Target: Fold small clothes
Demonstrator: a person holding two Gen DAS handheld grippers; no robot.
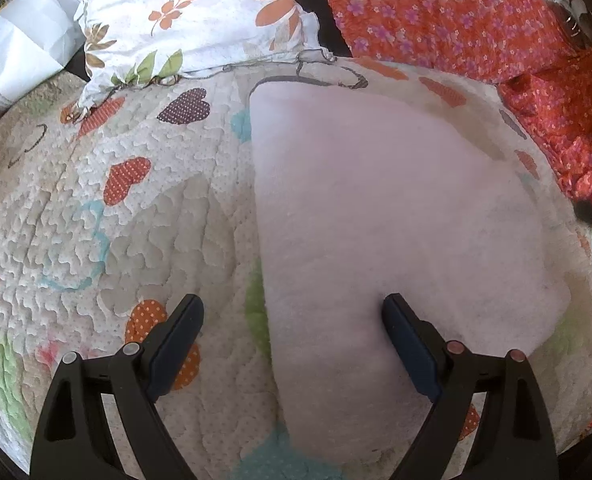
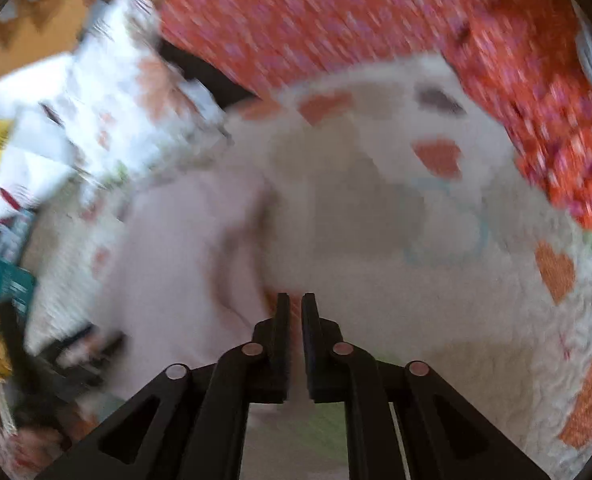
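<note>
A pale pink cloth point(image 1: 380, 216) lies spread flat on a quilted bedcover with hearts point(image 1: 108, 216). My left gripper point(image 1: 292, 312) is open; its left finger is over the quilt and its right finger rests on the cloth, with the cloth's left edge running between them. In the blurred right wrist view the pink cloth point(image 2: 184, 264) lies to the left, with a raised fold near the fingertips. My right gripper point(image 2: 295, 304) is nearly shut, with pink cloth showing in the narrow gap between its fingers.
A white floral pillow point(image 1: 200, 16) lies at the back left of the bed. An orange-red flowered fabric point(image 1: 456, 20) covers the back right. White bags and clutter point(image 2: 20, 168) sit off the bed's left side.
</note>
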